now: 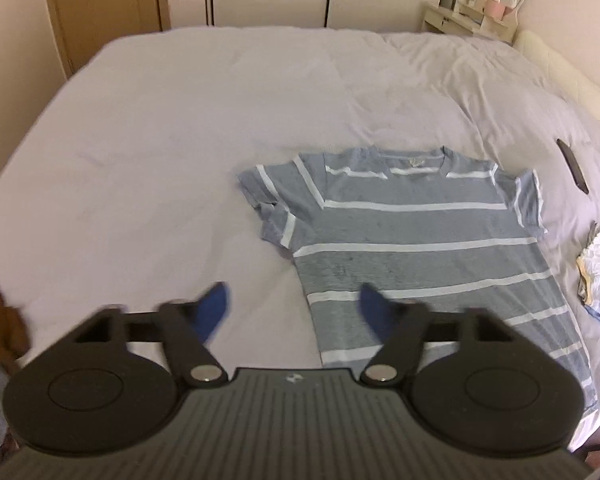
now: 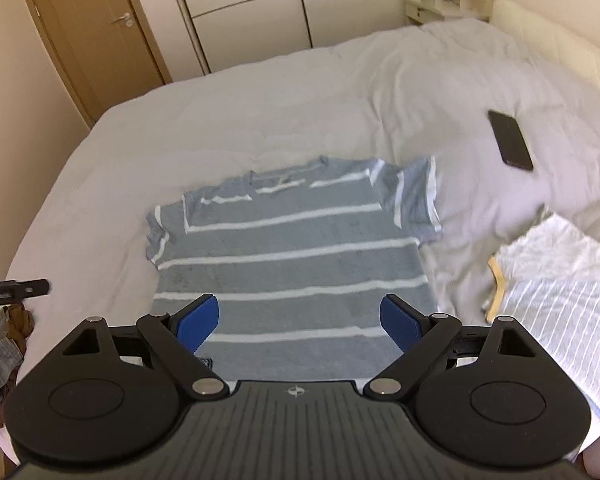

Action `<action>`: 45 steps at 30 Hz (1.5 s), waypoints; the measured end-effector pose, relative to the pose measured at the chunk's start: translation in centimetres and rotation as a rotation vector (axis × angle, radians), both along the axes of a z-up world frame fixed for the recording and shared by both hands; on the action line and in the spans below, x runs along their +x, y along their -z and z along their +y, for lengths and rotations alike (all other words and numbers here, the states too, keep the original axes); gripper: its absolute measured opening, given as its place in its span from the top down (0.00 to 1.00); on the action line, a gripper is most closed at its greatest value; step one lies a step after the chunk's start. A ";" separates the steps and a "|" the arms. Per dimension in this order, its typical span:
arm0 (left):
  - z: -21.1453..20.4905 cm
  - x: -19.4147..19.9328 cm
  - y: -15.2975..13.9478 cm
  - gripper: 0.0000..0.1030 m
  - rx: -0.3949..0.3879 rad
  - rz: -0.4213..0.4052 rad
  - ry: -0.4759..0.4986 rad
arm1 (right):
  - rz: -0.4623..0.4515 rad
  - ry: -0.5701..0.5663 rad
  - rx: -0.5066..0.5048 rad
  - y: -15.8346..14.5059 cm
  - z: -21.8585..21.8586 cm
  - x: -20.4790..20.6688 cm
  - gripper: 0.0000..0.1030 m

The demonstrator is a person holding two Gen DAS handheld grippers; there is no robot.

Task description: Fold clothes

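A grey-blue T-shirt with white stripes (image 1: 416, 240) (image 2: 296, 248) lies flat on the bed, collar away from me and hem toward me. My left gripper (image 1: 296, 300) hovers open above the shirt's lower left edge, nothing between its blue pads. Over the lower middle of the shirt, my right gripper (image 2: 300, 312) is also open and empty. The tip of the left gripper (image 2: 16, 290) shows at the left edge of the right wrist view.
A dark phone (image 2: 511, 140) (image 1: 573, 166) lies on the pale bedsheet (image 1: 180, 140) to the right of the shirt. Folded striped white clothes (image 2: 560, 280) (image 1: 598, 268) sit at the right. A heap of brown and blue garments (image 1: 0, 320) (image 2: 4, 340) is at the left edge. A door, wardrobe and vanity stand behind.
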State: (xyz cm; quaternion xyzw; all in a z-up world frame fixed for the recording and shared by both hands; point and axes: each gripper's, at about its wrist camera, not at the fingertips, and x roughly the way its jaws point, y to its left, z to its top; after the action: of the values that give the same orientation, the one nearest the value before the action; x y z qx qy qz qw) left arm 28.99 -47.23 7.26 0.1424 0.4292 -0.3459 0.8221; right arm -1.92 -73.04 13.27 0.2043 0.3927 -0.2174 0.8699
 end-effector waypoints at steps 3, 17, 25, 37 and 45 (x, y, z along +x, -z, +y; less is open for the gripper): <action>-1.4 2.5 2.6 0.70 -0.013 0.033 0.010 | 0.025 -0.048 -0.008 1.0 -0.3 1.5 0.13; -9.2 17.2 16.8 0.76 -0.066 0.191 0.213 | 0.184 0.101 0.051 6.9 3.5 8.5 0.12; -6.9 17.7 18.8 1.00 -0.037 0.295 0.099 | 0.296 0.110 0.058 9.3 4.8 11.2 0.13; -7.6 18.6 17.9 0.95 -0.038 0.305 0.035 | 0.273 0.127 0.020 7.2 3.9 13.7 0.13; -9.8 20.3 17.4 0.84 -0.099 0.335 0.075 | 0.297 0.190 0.027 7.3 4.7 12.1 0.13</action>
State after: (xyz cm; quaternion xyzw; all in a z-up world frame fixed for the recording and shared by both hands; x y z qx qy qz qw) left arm 49.31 -56.99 -10.18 0.0577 0.5371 -0.4160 0.7316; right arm 10.15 -68.31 6.00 0.2181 0.4985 -0.3213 0.7751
